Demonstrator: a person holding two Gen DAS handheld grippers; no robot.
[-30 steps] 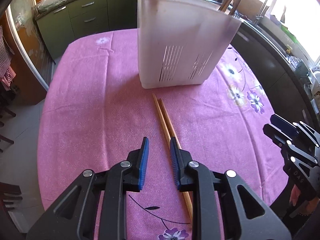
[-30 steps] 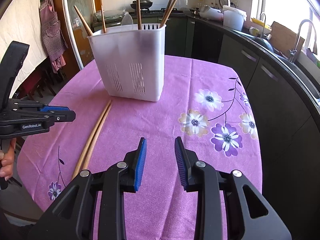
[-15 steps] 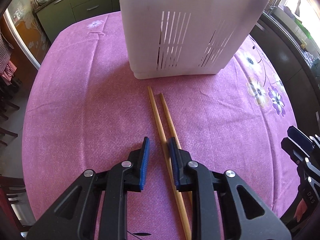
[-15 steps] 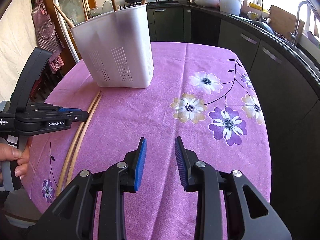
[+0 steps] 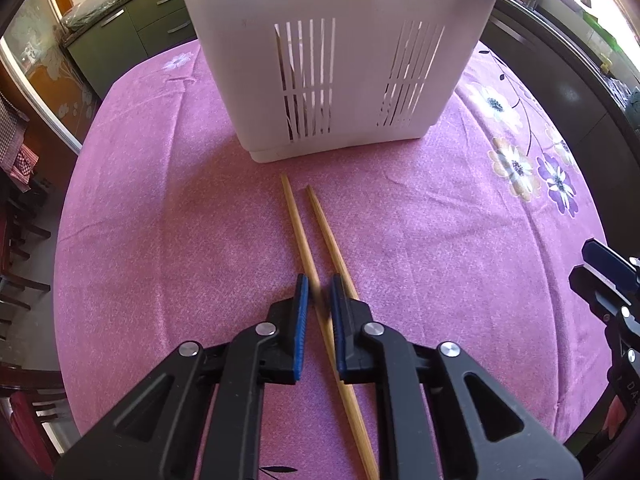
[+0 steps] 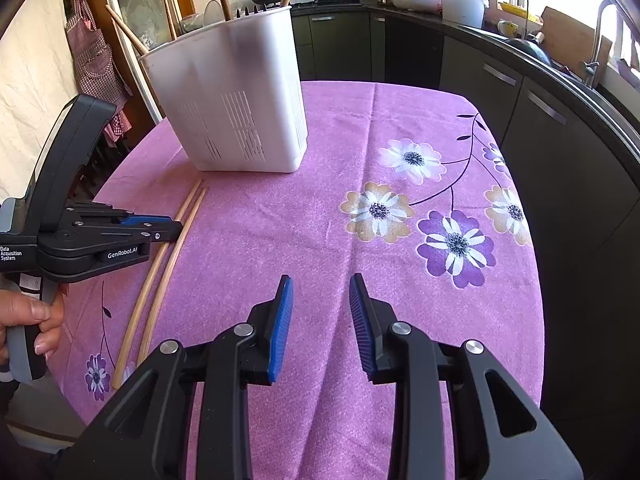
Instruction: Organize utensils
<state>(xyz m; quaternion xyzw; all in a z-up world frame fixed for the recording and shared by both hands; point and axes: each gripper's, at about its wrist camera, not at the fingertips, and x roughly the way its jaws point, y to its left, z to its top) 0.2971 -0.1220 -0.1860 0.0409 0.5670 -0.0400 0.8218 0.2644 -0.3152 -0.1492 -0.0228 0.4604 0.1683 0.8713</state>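
Note:
Two wooden chopsticks [image 5: 298, 232] lie side by side on the pink tablecloth in front of a white slotted utensil holder [image 5: 340, 64]. My left gripper [image 5: 319, 292] is open, low over the cloth, its jaws straddling the left chopstick; the right chopstick [image 5: 326, 236] runs under the right finger. In the right wrist view the chopsticks [image 6: 172, 252] lie left, beside the left gripper [image 6: 176, 226]. The holder [image 6: 236, 104] has several chopsticks standing in it. My right gripper [image 6: 320, 304] is open and empty above the cloth.
The round table [image 6: 420, 128] has a flowered pink cloth; its edge drops off at right toward dark kitchen cabinets [image 6: 540, 120]. A sink and counter items [image 6: 460, 0] stand behind. Chairs [image 5: 20, 240] stand left of the table.
My left gripper has moved forward and down along the chopsticks toward the holder, and its jaws have narrowed around the left chopstick. The right gripper has shifted slightly and stays open.

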